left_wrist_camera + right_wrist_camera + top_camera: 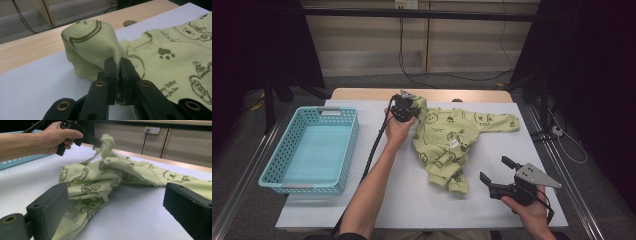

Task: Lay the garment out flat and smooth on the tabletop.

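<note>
Here we see the left hand-held gripper (406, 111) pinching one sleeve of a pale green baby top (447, 142) at the far side of the white surface (492, 200). The garment's long axis runs from that pinch toward us, so its loose hem lies nearer the right hand-held gripper (497, 171), whose jaws stand spread, holding nothing. A blue basket (347, 150) waits on the left.

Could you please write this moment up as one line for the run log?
left gripper: shut on green baby top's sleeve | right gripper: open, off garment | baby top: on table | basket: empty
</note>
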{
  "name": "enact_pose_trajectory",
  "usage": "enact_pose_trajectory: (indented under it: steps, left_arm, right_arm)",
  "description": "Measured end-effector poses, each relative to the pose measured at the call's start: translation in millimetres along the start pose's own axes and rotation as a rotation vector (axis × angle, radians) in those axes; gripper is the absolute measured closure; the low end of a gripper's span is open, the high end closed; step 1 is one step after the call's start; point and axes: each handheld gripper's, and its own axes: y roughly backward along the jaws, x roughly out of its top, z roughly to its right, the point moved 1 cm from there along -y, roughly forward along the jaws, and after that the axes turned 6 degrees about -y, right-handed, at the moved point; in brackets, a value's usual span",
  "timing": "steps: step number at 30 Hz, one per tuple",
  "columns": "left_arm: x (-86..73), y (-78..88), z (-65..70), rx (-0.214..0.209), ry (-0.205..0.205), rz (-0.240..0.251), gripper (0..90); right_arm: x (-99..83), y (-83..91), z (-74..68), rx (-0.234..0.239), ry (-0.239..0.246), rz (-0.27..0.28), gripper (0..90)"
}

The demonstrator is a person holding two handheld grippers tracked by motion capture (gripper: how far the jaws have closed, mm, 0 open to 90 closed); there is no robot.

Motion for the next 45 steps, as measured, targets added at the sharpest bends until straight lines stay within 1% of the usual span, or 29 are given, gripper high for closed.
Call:
enact_pose_trajectory:
  steps: [1, 3, 4, 6, 8, 10, 11, 13, 15, 17, 19, 20, 21, 23, 26, 27, 28, 30, 32, 33, 34, 35, 36, 38, 39, 40, 41, 42, 45]
  left_arm:
    - [1.7, -3.5, 4.7, -0.011, 0.03, 0.021, 84.8]
    - [4.4, -7.5, 10.5, -0.03, 0.005, 0.024, 84.3]
    - [5.5, -9.1, 14.2, -0.042, 0.008, 0.026, 84.0]
    - [7.1, -12.5, 19.4, -0.05, -0.011, 0.02, 83.6]
    - [7.4, -17.0, 22.5, -0.058, -0.029, 0.016, 82.8]
    - [6.7, -20.6, 24.6, -0.069, -0.045, 0.0, 80.7]
    - [5.9, -23.2, 25.7, -0.08, -0.054, 0.004, 79.1]
    - [4.0, -26.1, 27.2, -0.082, -0.076, -0.015, 74.7]
    - [1.5, -28.4, 27.7, -0.1, -0.091, -0.018, 70.2]
    - [0.8, -28.0, 26.8, -0.101, -0.089, -0.017, 62.4]
    - [2.4, -25.2, 23.9, -0.109, -0.072, -0.011, 53.0]
    - [3.9, -23.1, 22.7, -0.101, -0.061, -0.001, 47.9]
    - [5.4, -21.4, 21.1, -0.105, -0.058, 0.019, 45.4]
    - [8.9, -17.3, 18.7, -0.131, -0.041, 0.052, 39.0]
    - [14.0, -11.5, 14.6, -0.093, -0.045, 0.082, 29.3]
    - [14.3, -11.7, 12.7, -0.08, -0.036, 0.1, 28.5]
    - [14.3, -11.4, 9.0, -0.06, -0.038, 0.1, 27.9]
    - [12.5, -12.9, 0.7, -0.036, -0.01, 0.127, 24.9]
    - [9.7, -15.5, -7.9, -0.015, 0.049, 0.153, 19.0]
    - [8.0, -16.6, -12.0, -0.005, 0.05, 0.15, 16.4]
    - [6.6, -19.2, -13.2, 0.01, 0.058, 0.155, 16.4]
    - [5.1, -21.0, -14.8, 0.028, 0.04, 0.143, 16.9]
    - [3.6, -23.5, -15.5, 0.043, 0.045, 0.146, 18.5]
    - [1.0, -27.8, -18.6, 0.029, 0.054, 0.129, 23.0]
    - [-0.3, -28.5, -20.3, 0.033, 0.022, 0.095, 24.7]
    - [-0.9, -32.6, -17.5, 0.035, 0.049, 0.12, 27.3]
    - [-1.8, -33.0, -18.8, 0.031, 0.012, 0.091, 30.8]
    - [-1.8, -36.1, -16.2, 0.029, 0.043, 0.113, 34.1]
    - [-1.5, -42.4, -13.6, 0.019, 0.032, 0.078, 42.6]
  right_arm:
    - [0.2, 0.6, 0.0, -0.004, -0.004, -0.002, 6.1]
    - [-0.1, 0.5, 0.7, -0.005, -0.004, -0.005, 5.9]
    - [-0.2, 0.5, 1.1, -0.007, -0.004, -0.01, 5.8]
    - [-0.1, -0.1, 1.3, -0.007, -0.007, -0.009, 5.9]
    - [-0.3, 0.0, 1.0, -0.006, -0.006, -0.01, 5.8]
    - [-0.5, 0.3, 0.5, -0.001, -0.007, -0.011, 5.9]
    - [-0.5, 0.4, 0.4, 0.0, -0.005, -0.01, 5.9]
    - [-0.6, 0.5, 0.3, 0.002, -0.008, -0.011, 5.9]
    - [-0.8, 0.3, 0.4, 0.001, -0.01, -0.012, 5.9]
    - [-0.9, -0.2, 1.1, 0.002, -0.004, -0.009, 5.9]
    - [-1.0, -0.3, 1.1, 0.004, -0.008, -0.011, 5.9]
    - [-1.0, -0.4, 1.0, 0.0, -0.008, -0.011, 5.9]
    - [-1.0, -0.4, 1.0, -0.001, -0.007, -0.011, 5.9]
    - [-0.9, -0.5, 0.8, 0.001, -0.007, -0.012, 6.0]
    - [-1.0, -0.7, 0.4, 0.007, -0.018, -0.016, 6.2]
    - [-0.9, -1.1, 0.5, 0.01, -0.021, -0.016, 6.2]
    - [-0.9, -1.4, 0.8, 0.011, -0.021, -0.018, 6.2]
    - [-1.0, -1.5, 1.1, 0.012, -0.022, -0.019, 6.2]
    - [-1.1, -1.5, 1.1, 0.011, -0.014, -0.018, 6.2]
    - [-1.2, -1.6, 1.3, 0.009, -0.006, -0.017, 6.3]
    - [-1.3, -1.7, 1.3, 0.013, -0.008, -0.018, 6.3]
    - [-1.4, -1.8, 1.4, 0.013, -0.009, -0.018, 6.2]
    - [-1.4, -1.7, 1.6, 0.013, -0.01, -0.019, 6.2]
    - [-1.5, -1.3, 1.8, 0.012, -0.012, -0.019, 6.2]
    - [-1.5, -1.1, 1.9, 0.013, -0.012, -0.019, 6.3]
    - [-1.5, -1.0, 2.0, 0.012, -0.01, -0.019, 6.2]
    - [-1.6, -1.0, 2.1, 0.012, -0.008, -0.018, 6.3]
    - [-1.7, -0.9, 2.0, 0.012, -0.009, -0.019, 6.2]
    - [-2.0, -1.0, 1.8, 0.017, -0.008, -0.021, 6.2]
